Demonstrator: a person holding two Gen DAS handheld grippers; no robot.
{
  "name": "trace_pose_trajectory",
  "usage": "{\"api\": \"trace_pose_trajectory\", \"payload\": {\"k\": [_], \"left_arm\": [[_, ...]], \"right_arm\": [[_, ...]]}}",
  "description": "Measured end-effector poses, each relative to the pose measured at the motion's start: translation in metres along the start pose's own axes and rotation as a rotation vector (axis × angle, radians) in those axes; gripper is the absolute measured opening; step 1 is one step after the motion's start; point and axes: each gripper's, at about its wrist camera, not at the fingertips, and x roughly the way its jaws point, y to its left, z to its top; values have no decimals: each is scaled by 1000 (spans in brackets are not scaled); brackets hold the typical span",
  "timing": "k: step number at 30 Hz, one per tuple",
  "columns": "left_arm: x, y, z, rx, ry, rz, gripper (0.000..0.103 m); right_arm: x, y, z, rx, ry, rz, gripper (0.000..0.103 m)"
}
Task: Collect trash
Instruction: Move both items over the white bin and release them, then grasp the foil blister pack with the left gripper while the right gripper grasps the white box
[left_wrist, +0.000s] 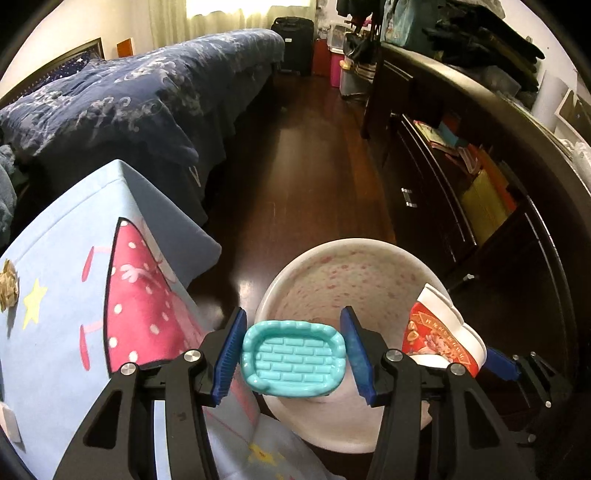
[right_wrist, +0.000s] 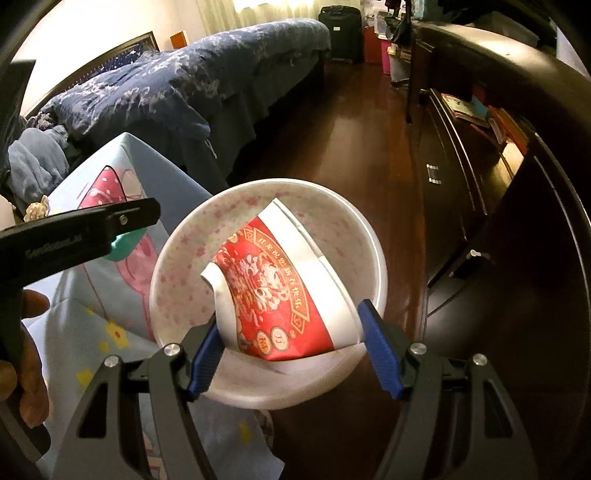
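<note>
My left gripper (left_wrist: 293, 354) is shut on a small teal plastic tray (left_wrist: 293, 360) and holds it over the near rim of a white bin with pink speckles (left_wrist: 332, 273). My right gripper (right_wrist: 291, 343) is shut on a crushed red and white paper cup (right_wrist: 280, 295) and holds it over the bin's mouth (right_wrist: 184, 251). In the left wrist view the cup (left_wrist: 439, 332) shows at the bin's right rim. In the right wrist view the left gripper's body (right_wrist: 74, 232) and the teal tray (right_wrist: 127, 245) show at the left.
A table with a light blue cartoon cloth (left_wrist: 74, 295) stands left of the bin, with a crumpled brown scrap (left_wrist: 8, 288) on it. A bed with a dark blue quilt (left_wrist: 147, 96) lies behind. A dark wooden cabinet (left_wrist: 461, 177) runs along the right. Dark wood floor (left_wrist: 306, 166) lies between.
</note>
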Motion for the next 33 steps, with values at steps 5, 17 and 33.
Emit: {"api": "trace_pose_trajectory", "payload": {"k": [5, 17, 33], "left_arm": [[9, 1, 5, -5, 15, 2, 53], [14, -2, 8, -5, 12, 3, 68], [-81, 73, -27, -138, -145, 125, 77]], "right_arm": [[4, 2, 1, -11, -1, -19, 71], [0, -1, 0, 0, -1, -13, 73], [-58, 61, 1, -118, -93, 88, 82]]}}
